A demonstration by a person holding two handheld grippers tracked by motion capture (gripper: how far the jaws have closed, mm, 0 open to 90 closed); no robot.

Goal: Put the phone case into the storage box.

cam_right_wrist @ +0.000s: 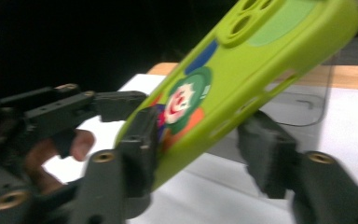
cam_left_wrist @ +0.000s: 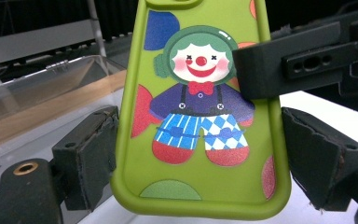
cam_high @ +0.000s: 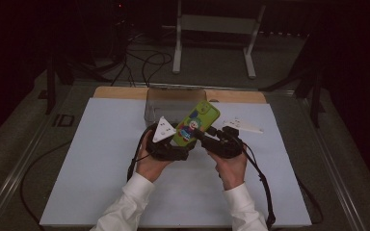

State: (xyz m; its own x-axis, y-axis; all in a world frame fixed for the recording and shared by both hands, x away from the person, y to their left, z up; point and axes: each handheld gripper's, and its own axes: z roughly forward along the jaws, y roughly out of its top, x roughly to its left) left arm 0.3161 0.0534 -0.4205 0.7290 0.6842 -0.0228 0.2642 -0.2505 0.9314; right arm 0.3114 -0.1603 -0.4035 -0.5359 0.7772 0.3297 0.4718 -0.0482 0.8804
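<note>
Two grippers [cam_high: 185,142] [cam_high: 207,137] around phone case [cam_high: 196,123]

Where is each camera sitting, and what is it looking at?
High view: above the table, looking down at both hands, white sleeves and tongs.
Left gripper view: on the left tongs, facing the green clown phone case between its jaws.
Right gripper view: on the right tongs, seeing the case edge-on.
All three show the case.

Phone case [cam_high: 195,123] between tools, clear box [cam_high: 173,103] behind.
</note>
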